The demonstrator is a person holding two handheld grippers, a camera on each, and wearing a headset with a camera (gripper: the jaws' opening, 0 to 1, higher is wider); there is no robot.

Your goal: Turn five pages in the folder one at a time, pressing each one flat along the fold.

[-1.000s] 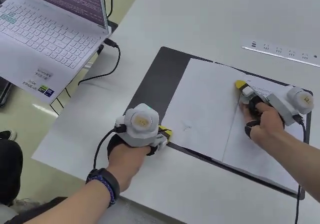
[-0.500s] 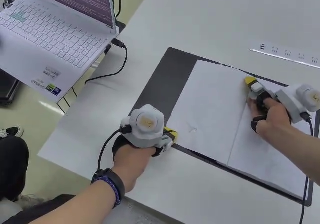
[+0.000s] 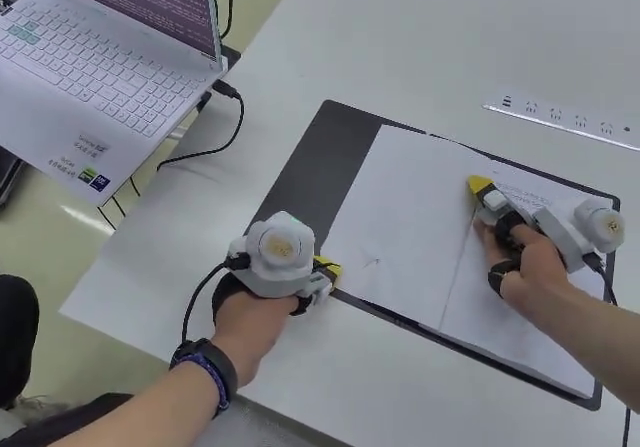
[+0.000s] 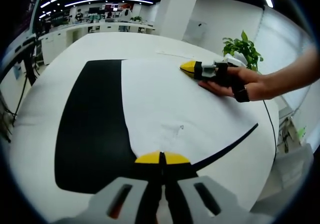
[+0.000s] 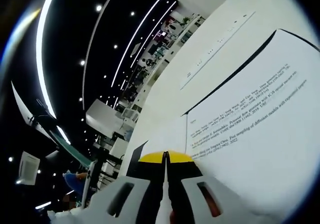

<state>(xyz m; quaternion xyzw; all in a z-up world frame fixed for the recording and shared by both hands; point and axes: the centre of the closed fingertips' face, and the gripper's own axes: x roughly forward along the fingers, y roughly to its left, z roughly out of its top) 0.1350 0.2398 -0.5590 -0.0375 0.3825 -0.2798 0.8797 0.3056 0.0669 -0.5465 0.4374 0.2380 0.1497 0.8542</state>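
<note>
One folder (image 3: 322,157), left tongs (image 3: 328,266), right tongs (image 3: 480,187), closed

Yellow-tipped white left hand-held gripper (image 3: 328,267); dark wristband (image 3: 207,365)

Your left tool (image 4: 162,159) is pointing ahead with its jaws drawn together, the yellow tips sitting at the near edge of the open folder (image 4: 85,134), right by the corner of its white page (image 4: 165,103). Across that page, your right tool (image 4: 200,69) is resting its yellow tip on the paper, with your hand (image 4: 240,83) gripping it from behind.
</note>
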